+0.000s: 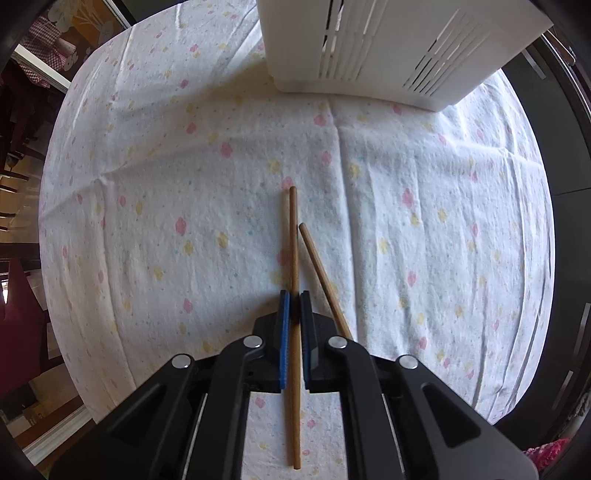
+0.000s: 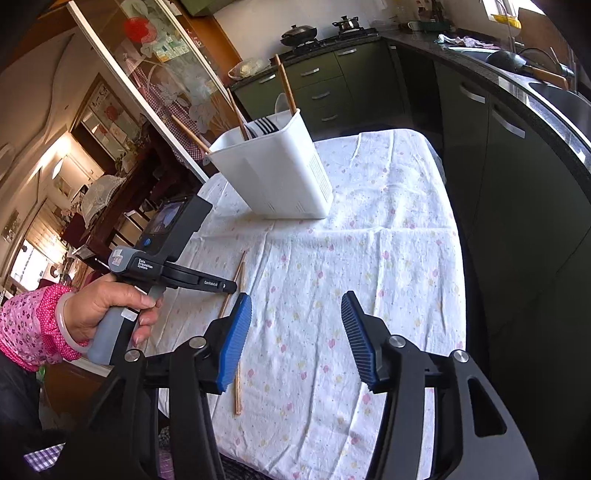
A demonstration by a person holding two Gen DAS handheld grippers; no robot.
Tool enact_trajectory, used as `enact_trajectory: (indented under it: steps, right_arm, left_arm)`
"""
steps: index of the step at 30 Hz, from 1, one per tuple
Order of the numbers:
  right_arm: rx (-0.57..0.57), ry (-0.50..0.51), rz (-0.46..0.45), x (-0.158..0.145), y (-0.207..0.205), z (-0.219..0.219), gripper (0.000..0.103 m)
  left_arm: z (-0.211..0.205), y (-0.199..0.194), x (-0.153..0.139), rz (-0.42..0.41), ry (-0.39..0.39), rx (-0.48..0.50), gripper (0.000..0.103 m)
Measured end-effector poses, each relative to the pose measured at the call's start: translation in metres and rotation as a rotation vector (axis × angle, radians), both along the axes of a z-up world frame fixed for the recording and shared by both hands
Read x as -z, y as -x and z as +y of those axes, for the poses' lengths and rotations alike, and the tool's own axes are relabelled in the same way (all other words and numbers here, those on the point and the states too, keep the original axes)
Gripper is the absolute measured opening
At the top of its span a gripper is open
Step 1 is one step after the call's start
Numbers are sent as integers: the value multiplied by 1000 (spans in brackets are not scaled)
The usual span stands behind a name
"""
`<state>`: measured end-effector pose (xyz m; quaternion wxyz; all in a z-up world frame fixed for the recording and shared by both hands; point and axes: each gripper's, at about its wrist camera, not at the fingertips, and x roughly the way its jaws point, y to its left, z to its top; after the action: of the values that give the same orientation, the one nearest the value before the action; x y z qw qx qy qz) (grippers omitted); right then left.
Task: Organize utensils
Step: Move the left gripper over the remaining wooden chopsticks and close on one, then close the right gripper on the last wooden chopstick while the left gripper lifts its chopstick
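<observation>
In the left wrist view my left gripper (image 1: 294, 295) points down at the table, its blue pads (image 1: 283, 332) shut on a brown wooden chopstick (image 1: 293, 240) lying on the flowered cloth. A second chopstick (image 1: 319, 273) lies slanted just right of it, untouched. The white slotted utensil holder (image 1: 369, 55) stands beyond them. In the right wrist view my right gripper (image 2: 295, 295) hovers open over the cloth with nothing between its pads. The left gripper (image 2: 231, 287), held by a hand (image 2: 107, 306), sits to its left over the chopsticks (image 2: 232, 291). The holder (image 2: 273, 173) holds several chopsticks and utensils.
The cloth-covered table (image 2: 369, 258) has its edge close on the left and right. Dark green kitchen cabinets (image 2: 517, 184) run along the right and back, and a stove with pots (image 2: 317, 33) stands beyond. A glass cabinet door (image 2: 159, 66) stands at the left.
</observation>
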<state>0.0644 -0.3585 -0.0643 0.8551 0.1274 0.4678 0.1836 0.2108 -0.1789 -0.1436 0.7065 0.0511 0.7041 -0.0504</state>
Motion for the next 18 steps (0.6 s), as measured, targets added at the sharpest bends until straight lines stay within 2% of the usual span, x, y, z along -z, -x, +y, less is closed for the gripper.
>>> enact_trajectory:
  steps: [5, 9, 12, 15, 18]
  right_arm:
    - [-162, 160, 106, 31, -24, 72, 54]
    - [-266, 254, 202, 58, -47, 128, 41]
    - [-285, 340, 264, 74, -69, 154, 31]
    - [-279, 402, 315, 87, -90, 168, 29]
    - [-283, 402, 347, 94, -104, 178, 28]
  left_arm:
    - [22, 20, -16, -33, 54, -6, 6]
    - [42, 29, -32, -55, 73, -21, 6]
    - [62, 33, -41, -64, 93, -44, 6]
    - [84, 37, -48, -72, 113, -67, 6]
    - [101, 36, -49, -73, 130, -83, 6]
